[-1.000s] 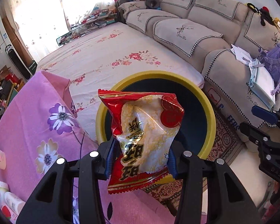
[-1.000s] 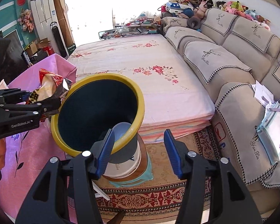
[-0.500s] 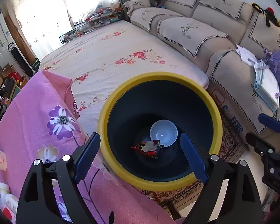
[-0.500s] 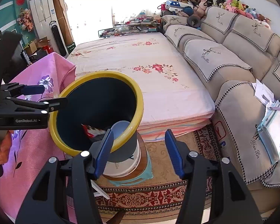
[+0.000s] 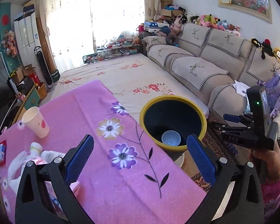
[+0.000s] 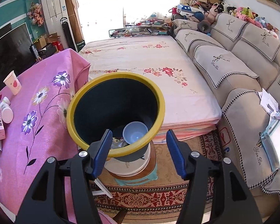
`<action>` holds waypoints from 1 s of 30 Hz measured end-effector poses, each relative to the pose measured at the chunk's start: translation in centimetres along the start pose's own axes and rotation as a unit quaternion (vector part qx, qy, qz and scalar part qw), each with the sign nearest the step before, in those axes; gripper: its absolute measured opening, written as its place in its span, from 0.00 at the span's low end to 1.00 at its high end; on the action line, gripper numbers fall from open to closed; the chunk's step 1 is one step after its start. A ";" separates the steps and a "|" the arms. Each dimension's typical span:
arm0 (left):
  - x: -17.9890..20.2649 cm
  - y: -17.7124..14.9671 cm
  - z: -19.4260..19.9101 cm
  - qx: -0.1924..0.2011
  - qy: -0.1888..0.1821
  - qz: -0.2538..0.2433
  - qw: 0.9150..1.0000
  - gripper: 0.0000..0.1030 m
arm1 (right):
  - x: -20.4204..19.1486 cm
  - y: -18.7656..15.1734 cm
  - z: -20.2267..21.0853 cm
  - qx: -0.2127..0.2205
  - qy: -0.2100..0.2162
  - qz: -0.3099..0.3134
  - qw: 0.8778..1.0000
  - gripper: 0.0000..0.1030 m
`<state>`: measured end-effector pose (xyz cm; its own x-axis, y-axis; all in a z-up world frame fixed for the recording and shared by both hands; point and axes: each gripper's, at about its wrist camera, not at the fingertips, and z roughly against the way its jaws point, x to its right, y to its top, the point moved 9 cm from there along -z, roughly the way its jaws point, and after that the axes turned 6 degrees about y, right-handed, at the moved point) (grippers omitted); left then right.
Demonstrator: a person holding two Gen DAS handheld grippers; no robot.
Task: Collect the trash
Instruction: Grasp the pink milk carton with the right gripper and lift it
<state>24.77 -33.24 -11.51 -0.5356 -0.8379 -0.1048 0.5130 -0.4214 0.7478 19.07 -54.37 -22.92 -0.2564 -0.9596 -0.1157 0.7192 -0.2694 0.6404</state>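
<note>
A: Wrapper (image 6: 119,143) lies in the bin (image 6: 159,100) beside a bowl (image 6: 135,132); the bin stands at the worktop (image 5: 106,168) edge, likely for short drops.

B: Left tool (image 5: 140,156) opening wide, empty, over the worktop (cup (image 5: 36,124) next?). Right tool (image 6: 138,149) half open, holding nothing.

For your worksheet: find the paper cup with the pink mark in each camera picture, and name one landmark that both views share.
Left wrist view: paper cup stands upright at the left, on the pink floral cloth.
Right wrist view: paper cup stands at the far left edge, on the same cloth.
Shared landmark: the yellow-rimmed bin, to the cup's right in both.
</note>
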 end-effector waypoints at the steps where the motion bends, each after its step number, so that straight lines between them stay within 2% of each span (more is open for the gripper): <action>1: -1.1 -0.6 1.1 0.004 0.005 0.007 1.000 0.95 | -0.6 0.1 0.1 0.001 0.005 0.004 1.000 0.56; 6: -7.2 -4.2 5.8 0.014 0.056 0.045 0.997 0.95 | -5.1 0.4 0.4 -0.002 0.044 0.036 0.998 0.57; 10: -12.4 -8.2 8.9 0.006 0.116 0.074 0.990 0.95 | -11.3 0.2 -0.1 -0.012 0.091 0.079 0.993 0.59; 13: -15.9 -11.1 11.0 0.002 0.156 0.097 0.983 0.95 | -17.0 -0.3 -0.7 -0.027 0.138 0.118 0.983 0.59; 18: -21.0 -14.7 13.9 0.001 0.205 0.126 0.970 0.95 | -26.2 -0.9 -0.9 -0.037 0.187 0.192 0.963 0.59; 22: -23.4 -16.4 15.2 0.006 0.217 0.148 0.965 0.95 | -32.3 -0.5 0.2 -0.026 0.230 0.230 0.945 0.59; 24: -24.1 -17.1 15.6 0.007 0.216 0.157 0.964 0.95 | -35.2 -0.9 0.5 -0.021 0.235 0.253 0.938 0.59; 27: -24.7 -17.7 15.8 0.008 0.212 0.165 0.963 0.95 | -38.6 -1.8 0.5 -0.016 0.227 0.288 0.930 0.59; 30: -24.8 -17.9 15.7 0.007 0.208 0.170 0.963 0.95 | -40.1 -2.3 -0.7 -0.018 0.202 0.311 0.928 0.57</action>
<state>18.37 0.55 -12.05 -0.0220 -0.9945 -0.1027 0.6004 -0.0953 0.7940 28.17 -15.34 -20.32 0.4738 -0.8806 -0.0110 0.6695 0.3521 0.6540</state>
